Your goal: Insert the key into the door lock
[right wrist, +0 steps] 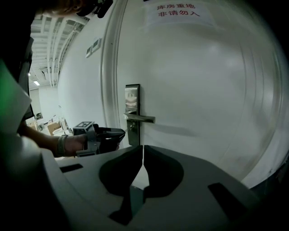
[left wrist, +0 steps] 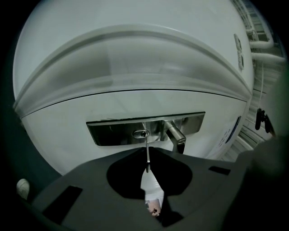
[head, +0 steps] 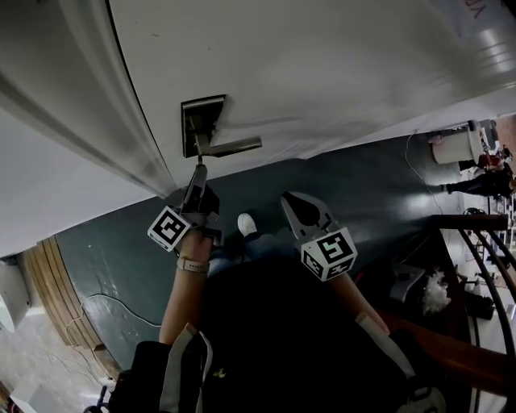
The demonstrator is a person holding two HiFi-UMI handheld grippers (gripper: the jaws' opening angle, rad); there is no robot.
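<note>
A white door (head: 339, 73) carries a steel lock plate (left wrist: 113, 133) with a lever handle (left wrist: 177, 136) and an oval keyhole (left wrist: 141, 133). My left gripper (left wrist: 147, 170) is shut on a thin metal key (left wrist: 147, 152), whose shaft runs straight up to the keyhole. Its tip meets the slot; the depth is unclear. In the head view the left gripper (head: 198, 172) points at the lock plate (head: 201, 121), just below the handle (head: 235, 147). My right gripper (head: 290, 199) hangs back from the door, shut and holding nothing. The right gripper view shows the left gripper (right wrist: 103, 136) at the lock plate (right wrist: 132, 101).
The door frame (head: 97, 105) runs along the left of the lock. A paper notice with red print (right wrist: 177, 10) is stuck high on the door. A dark floor (head: 121, 242), a white shoe (head: 247, 223) and a railing (head: 476, 242) lie below.
</note>
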